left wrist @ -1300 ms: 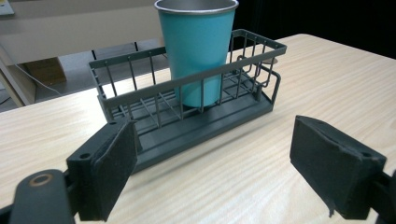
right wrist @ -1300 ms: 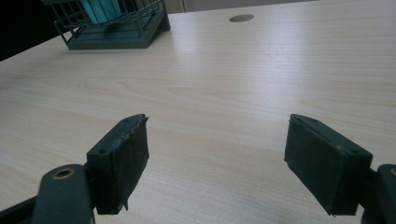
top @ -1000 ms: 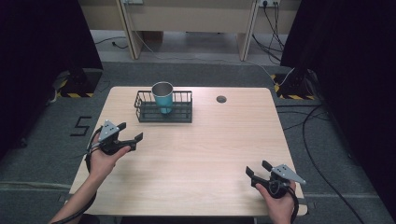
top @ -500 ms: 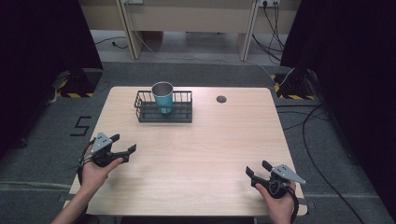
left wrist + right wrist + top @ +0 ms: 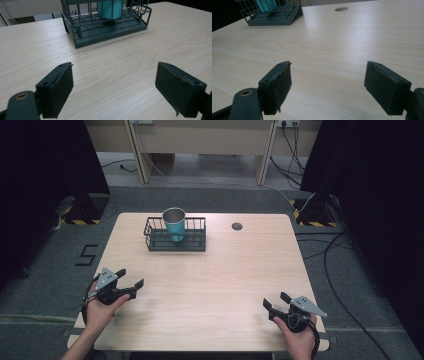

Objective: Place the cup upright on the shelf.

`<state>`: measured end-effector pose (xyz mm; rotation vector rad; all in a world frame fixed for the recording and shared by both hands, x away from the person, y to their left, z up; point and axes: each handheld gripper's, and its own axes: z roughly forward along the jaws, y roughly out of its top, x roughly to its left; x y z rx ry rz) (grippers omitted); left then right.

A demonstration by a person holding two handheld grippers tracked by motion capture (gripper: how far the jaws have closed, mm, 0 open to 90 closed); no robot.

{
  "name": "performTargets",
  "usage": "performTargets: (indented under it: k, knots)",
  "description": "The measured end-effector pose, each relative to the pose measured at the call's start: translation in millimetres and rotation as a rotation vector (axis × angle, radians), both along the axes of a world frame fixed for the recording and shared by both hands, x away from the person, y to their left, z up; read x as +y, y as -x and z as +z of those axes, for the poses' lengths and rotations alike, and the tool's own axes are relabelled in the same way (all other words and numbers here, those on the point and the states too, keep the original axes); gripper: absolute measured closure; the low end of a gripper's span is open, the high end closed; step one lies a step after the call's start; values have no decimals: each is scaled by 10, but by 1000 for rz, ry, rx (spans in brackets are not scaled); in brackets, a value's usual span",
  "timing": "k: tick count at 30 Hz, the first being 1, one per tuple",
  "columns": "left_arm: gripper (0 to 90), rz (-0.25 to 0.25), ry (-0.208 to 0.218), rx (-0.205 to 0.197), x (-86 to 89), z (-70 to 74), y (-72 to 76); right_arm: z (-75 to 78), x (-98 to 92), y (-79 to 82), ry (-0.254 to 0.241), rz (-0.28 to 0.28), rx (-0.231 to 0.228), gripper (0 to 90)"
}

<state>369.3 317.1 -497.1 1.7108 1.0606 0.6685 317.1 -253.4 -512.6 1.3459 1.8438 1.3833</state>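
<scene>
The upright teal cup [image 5: 174,222] in the wire basket [image 5: 175,242] stands at one o'clock from the nearer left gripper [image 5: 131,282], and both it and the right gripper [image 5: 272,306] are spread and empty.

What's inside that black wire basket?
A teal cup with a metal rim stands upright inside the wire basket. The cup's inside looks dark, so whether it holds anything cannot be told. The rest of the basket looks bare.
</scene>
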Motion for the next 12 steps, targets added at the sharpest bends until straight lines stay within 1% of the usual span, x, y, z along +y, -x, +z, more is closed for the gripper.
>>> performTargets:
  k: [5, 9, 12]
  knots:
    - [143, -17, -11, 0, -28, -36, 46, 0, 0, -5, 7, 5, -1, 225]
    - [143, -19, -9, -3, -25, -37, 59, -1, -1, -6, 12, 6, -6, 225]
    - [143, -16, -6, -4, -23, -41, 57, 0, 2, -4, 7, 3, -2, 224]
